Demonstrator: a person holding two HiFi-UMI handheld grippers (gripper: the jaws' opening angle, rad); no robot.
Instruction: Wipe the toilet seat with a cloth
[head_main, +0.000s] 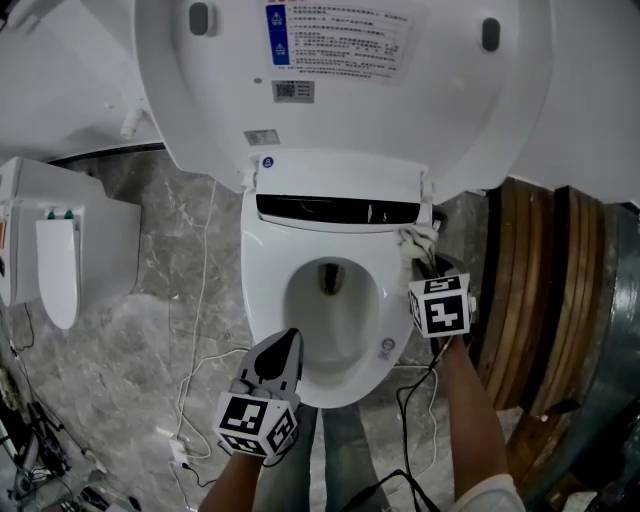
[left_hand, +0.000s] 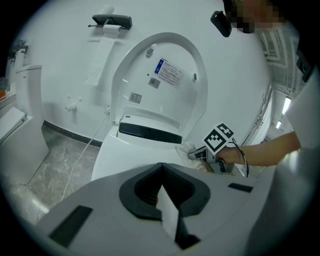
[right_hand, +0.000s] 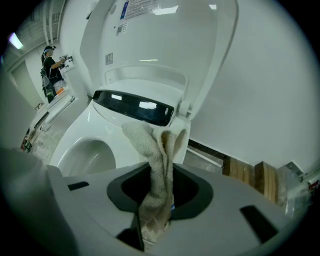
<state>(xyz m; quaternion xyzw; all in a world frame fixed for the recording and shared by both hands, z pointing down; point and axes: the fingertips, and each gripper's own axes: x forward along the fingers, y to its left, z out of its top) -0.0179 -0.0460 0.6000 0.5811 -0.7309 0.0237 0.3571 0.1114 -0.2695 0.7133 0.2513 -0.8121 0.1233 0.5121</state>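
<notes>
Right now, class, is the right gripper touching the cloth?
Touching: the right gripper clamps the cloth between its jaws, plainly shown in the right gripper view.

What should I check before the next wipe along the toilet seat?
1. Grip: jaws of the right gripper clamp the cloth: ok.
2. Access: lid raised off the seat: ok.
3. Start: cloth at the seat's back right corner, by the hinge: ok.
4. Contact: cloth pressing on the seat: cannot tell.
5. Spare: left gripper empty, jaws shut: ok.
6. Path: left gripper over the seat's front left rim: not ok.
</notes>
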